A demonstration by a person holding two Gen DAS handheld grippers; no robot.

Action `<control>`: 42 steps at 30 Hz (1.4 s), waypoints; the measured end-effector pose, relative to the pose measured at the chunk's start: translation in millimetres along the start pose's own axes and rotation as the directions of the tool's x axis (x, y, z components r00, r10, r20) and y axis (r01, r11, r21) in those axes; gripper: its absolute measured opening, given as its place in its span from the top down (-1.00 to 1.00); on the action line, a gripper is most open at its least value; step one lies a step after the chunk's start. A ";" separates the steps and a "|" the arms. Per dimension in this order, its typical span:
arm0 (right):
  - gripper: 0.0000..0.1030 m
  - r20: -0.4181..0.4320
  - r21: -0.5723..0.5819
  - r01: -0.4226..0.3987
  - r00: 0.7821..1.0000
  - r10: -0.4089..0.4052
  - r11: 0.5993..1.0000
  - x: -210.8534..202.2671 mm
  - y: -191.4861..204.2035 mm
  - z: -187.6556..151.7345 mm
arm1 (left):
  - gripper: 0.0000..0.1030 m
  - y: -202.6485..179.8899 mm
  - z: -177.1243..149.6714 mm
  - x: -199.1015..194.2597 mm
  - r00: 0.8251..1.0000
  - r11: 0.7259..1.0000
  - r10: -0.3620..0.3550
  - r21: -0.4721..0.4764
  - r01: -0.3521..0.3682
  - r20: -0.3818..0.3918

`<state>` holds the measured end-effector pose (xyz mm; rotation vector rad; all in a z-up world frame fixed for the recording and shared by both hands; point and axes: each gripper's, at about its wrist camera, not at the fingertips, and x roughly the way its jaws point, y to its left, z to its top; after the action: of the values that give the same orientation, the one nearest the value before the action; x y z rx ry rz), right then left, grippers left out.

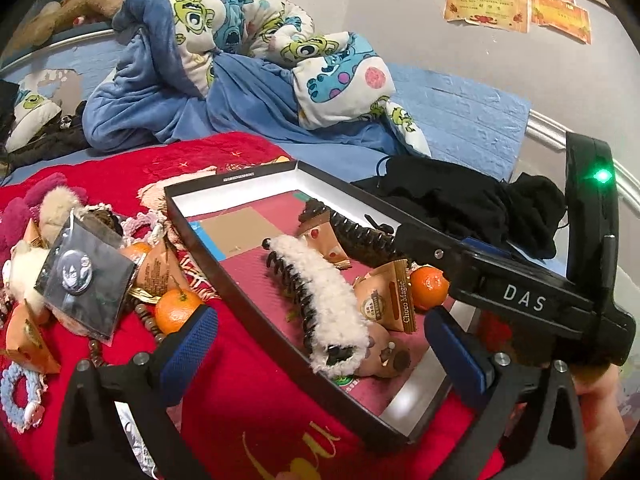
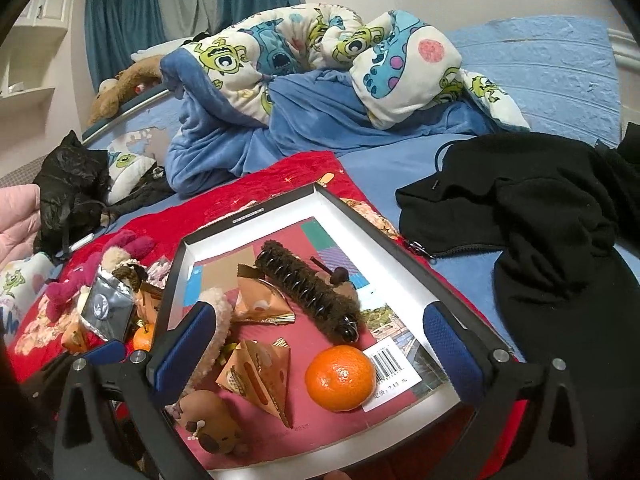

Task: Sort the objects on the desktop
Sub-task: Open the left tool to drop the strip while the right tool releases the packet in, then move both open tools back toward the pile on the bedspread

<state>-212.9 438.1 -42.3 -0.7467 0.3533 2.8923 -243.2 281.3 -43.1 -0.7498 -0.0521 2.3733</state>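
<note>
A black-rimmed box [image 1: 240, 280] [image 2: 176, 276] lies on a red cloth. Inside it are a white fuzzy hair claw [image 1: 324, 300], a brown hair claw [image 2: 312, 292], snack packets [image 2: 256, 376], a mandarin [image 2: 340, 378] [image 1: 429, 287] and a brown plush toy [image 2: 212, 420]. Left of the box lie another mandarin [image 1: 176, 310], a badge card [image 1: 86, 276], packets, beads and plush items. My left gripper [image 1: 320, 352] is open and empty over the box's near left edge. My right gripper [image 2: 316, 352] is open and empty above the box; its body shows in the left wrist view [image 1: 520, 300].
The red cloth [image 1: 248, 408] covers part of a blue bed. A monster-print blanket [image 1: 248, 52] is heaped at the back. Black clothing [image 2: 540, 220] lies right of the box. A crocheted ring [image 1: 20, 396] lies at the far left.
</note>
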 end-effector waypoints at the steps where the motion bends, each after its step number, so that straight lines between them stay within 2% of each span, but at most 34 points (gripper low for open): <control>1: -1.00 0.005 -0.001 0.005 1.000 -0.005 1.000 -1.6 0.1 0.1 | -1.00 1.4 0.1 -2.9 1.000 1.000 -0.002 -0.005 0.002 0.002; 3: -1.00 0.031 -0.007 0.023 0.999 -0.023 1.000 -7.9 1.1 1.1 | -1.00 5.4 1.0 -10.4 1.000 1.000 -0.009 -0.011 0.009 0.006; 6: -1.00 0.094 -0.021 0.031 0.995 -0.029 0.999 -24.5 5.0 4.8 | -1.00 13.6 1.7 -30.7 0.999 0.999 0.036 0.000 -0.036 0.032; 9: -1.00 0.135 -0.009 0.006 0.991 -0.005 1.000 -38.7 10.5 9.4 | -1.00 29.4 0.7 -57.7 0.996 0.998 0.063 -0.001 -0.063 0.061; 14: -1.00 0.168 -0.001 -0.052 0.984 0.052 0.999 -54.9 36.5 17.3 | -1.00 73.4 -0.8 -98.6 0.990 0.989 0.137 -0.055 -0.135 0.028; 18: -1.00 0.171 0.007 -0.104 0.980 0.101 0.995 -56.3 71.1 18.9 | -1.00 105.5 -0.9 -136.8 0.973 0.970 0.231 -0.076 -0.229 0.014; 20: -1.00 0.159 -0.001 -0.163 0.974 0.161 0.987 -56.9 100.1 16.8 | -1.00 118.5 -0.6 -157.3 0.961 0.959 0.276 -0.071 -0.274 0.019; 26: -1.00 0.138 -0.148 -0.232 0.958 0.253 0.961 -67.4 185.7 2.5 | -1.00 150.5 -5.4 -213.3 0.921 0.919 0.390 -0.073 -0.388 0.017; 29: -1.00 0.126 -0.171 -0.264 0.950 0.286 0.949 -71.0 209.3 -5.6 | -1.00 160.5 -12.5 -230.9 0.910 0.907 0.415 -0.094 -0.411 0.017; 31: -1.00 0.121 -0.182 -0.261 0.951 0.284 0.948 -72.0 218.1 -10.1 | -1.00 163.0 -21.0 -236.3 0.908 0.905 0.417 -0.102 -0.413 0.024; 34: -1.00 0.102 -0.183 -0.272 0.951 0.293 0.945 -71.9 220.9 -15.7 | -1.00 166.7 -37.1 -232.8 0.916 0.911 0.400 -0.115 -0.395 0.028; 39: -1.00 0.066 -0.128 -0.299 0.949 0.308 0.946 -71.7 206.6 -25.4 | -1.00 178.7 -43.6 -194.4 0.918 0.908 0.394 -0.132 -0.397 -0.051; 42: -1.00 0.031 -0.137 -0.295 0.953 0.302 0.945 -72.2 203.8 -34.1 | -1.00 178.8 -41.2 -170.0 0.913 0.906 0.399 -0.113 -0.407 -0.090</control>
<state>-172.6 227.9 3.3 -0.6891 0.2953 3.2418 -215.4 32.9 -31.2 -0.9784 -0.0254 2.7560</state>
